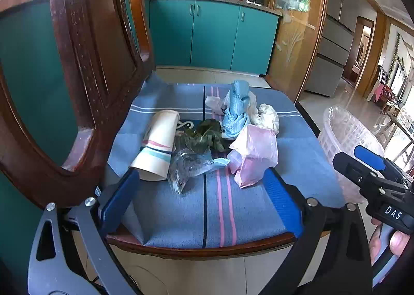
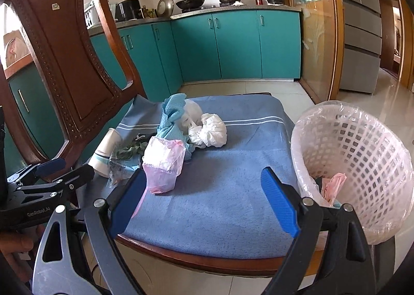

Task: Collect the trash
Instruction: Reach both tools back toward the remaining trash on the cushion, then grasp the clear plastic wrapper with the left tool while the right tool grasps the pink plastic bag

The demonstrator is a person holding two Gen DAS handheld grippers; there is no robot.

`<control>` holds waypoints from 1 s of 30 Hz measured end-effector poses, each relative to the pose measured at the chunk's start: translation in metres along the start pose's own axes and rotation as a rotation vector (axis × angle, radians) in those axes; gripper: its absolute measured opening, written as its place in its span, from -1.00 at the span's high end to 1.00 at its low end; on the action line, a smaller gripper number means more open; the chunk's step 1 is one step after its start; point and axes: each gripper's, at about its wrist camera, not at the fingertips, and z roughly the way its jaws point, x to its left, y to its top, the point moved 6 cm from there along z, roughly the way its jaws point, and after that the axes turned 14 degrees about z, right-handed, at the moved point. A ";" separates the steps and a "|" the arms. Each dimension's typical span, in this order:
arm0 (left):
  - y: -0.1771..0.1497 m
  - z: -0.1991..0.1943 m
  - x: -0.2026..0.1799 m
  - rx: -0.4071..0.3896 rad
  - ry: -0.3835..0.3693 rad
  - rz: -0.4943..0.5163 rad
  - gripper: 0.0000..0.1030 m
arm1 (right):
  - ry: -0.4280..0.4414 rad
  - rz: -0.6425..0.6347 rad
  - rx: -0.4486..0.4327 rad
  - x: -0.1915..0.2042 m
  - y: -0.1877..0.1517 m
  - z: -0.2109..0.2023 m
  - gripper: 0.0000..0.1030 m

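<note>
Trash lies on a chair's blue cushion (image 1: 196,212): a paper cup (image 1: 157,145) on its side, green leaves (image 1: 204,137), a clear wrapper (image 1: 189,165), a pink bag (image 1: 253,155), a blue crumpled bag (image 1: 236,111) and white tissue (image 1: 269,116). My left gripper (image 1: 201,189) is open just in front of the wrapper, empty. My right gripper (image 2: 204,189) is open and empty over the cushion's front, right of the pink bag (image 2: 164,163). A white lined basket (image 2: 354,165) stands at the right with some trash inside.
The wooden chair back (image 2: 64,62) rises at the left. Teal kitchen cabinets (image 2: 233,44) lie behind, a fridge (image 2: 362,36) at the far right. Tiled floor (image 2: 258,88) surrounds the chair.
</note>
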 end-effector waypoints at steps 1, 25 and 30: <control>0.000 0.001 0.000 0.004 -0.001 -0.002 -0.87 | 0.000 -0.002 -0.001 0.000 0.000 0.000 -0.71; -0.023 0.025 0.019 0.112 0.031 -0.008 -0.82 | 0.036 0.080 0.204 0.041 -0.012 0.107 -0.71; -0.025 0.031 0.022 0.116 0.015 -0.025 -0.82 | 0.091 0.100 0.277 0.043 -0.017 0.120 -0.08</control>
